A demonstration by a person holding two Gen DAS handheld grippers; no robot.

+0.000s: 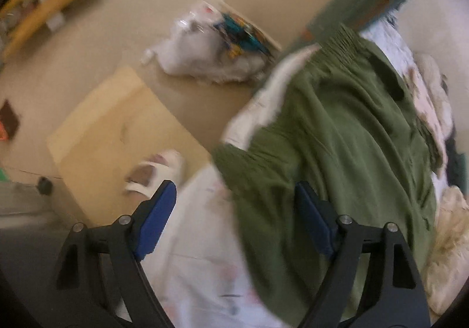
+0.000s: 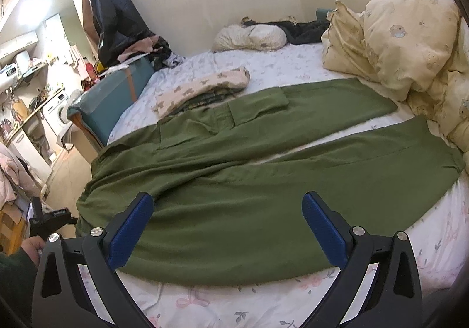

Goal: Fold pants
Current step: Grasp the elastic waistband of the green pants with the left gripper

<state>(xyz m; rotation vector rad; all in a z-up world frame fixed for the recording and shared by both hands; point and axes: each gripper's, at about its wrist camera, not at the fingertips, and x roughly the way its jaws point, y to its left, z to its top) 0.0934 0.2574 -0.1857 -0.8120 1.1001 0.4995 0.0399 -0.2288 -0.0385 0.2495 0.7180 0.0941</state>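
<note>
Olive green pants (image 2: 249, 170) lie spread flat on a bed with a white floral sheet (image 2: 222, 301), waistband at the left edge, both legs running right toward the bedding. My right gripper (image 2: 227, 205) hovers open over the near leg's hip area, nothing between its blue pads. In the blurred left wrist view the pants (image 1: 346, 146) show their gathered elastic waistband (image 1: 237, 158). My left gripper (image 1: 234, 196) points steeply down over the waistband's near corner, jaws open with the cloth edge below the gap and the pads not pressing it.
A folded pink patterned garment (image 2: 202, 88) lies behind the pants. Cream bedding (image 2: 410, 41) is heaped at the right. A teal board (image 2: 114, 99) stands at the bed's left end. On the floor are cardboard (image 1: 117, 129), a white bag (image 1: 205, 55) and a slippered foot (image 1: 158, 170).
</note>
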